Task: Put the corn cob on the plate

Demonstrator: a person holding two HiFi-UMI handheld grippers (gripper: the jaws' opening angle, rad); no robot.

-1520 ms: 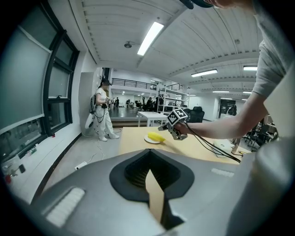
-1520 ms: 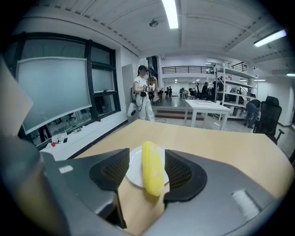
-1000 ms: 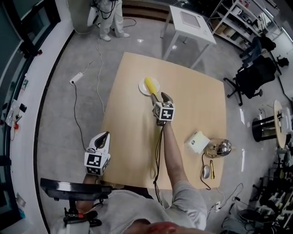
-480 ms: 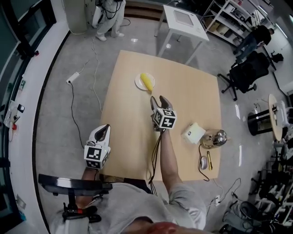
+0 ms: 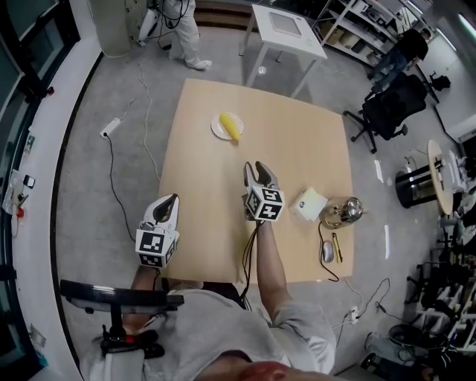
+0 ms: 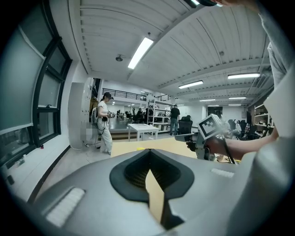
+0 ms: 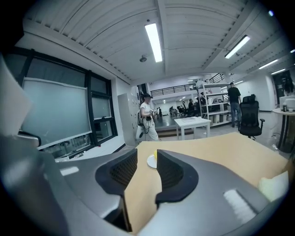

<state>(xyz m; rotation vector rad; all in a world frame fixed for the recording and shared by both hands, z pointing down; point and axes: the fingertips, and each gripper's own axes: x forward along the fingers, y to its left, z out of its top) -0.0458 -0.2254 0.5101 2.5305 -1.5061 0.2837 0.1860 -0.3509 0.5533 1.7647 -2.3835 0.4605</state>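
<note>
The yellow corn cob (image 5: 230,125) lies on the small white plate (image 5: 217,130) at the far left of the wooden table (image 5: 297,141). My right gripper (image 5: 257,173) hovers over the table's middle, well short of the plate and pointing toward it. Its jaws have just been closing, and they still stand apart with nothing between them. In the right gripper view the plate (image 7: 150,162) and the corn cob (image 7: 155,156) show far off through the gap of my right gripper (image 7: 147,155). My left gripper (image 5: 170,201) is held off the table's left edge, and in its own view the tips of my left gripper (image 6: 150,151) meet, empty.
A white box (image 5: 309,202), a shiny metal pot (image 5: 342,210), a mouse (image 5: 328,251) and a yellow pen (image 5: 338,248) sit at the table's near right. A cable (image 5: 249,260) trails from the right gripper. Beyond are a white side table (image 5: 281,26), a standing person (image 5: 182,22) and an office chair (image 5: 387,111).
My right gripper has drawn back from the plate's edge toward the person, and its jaws have narrowed. The corn cob stays on the plate. My left gripper has barely shifted.
</note>
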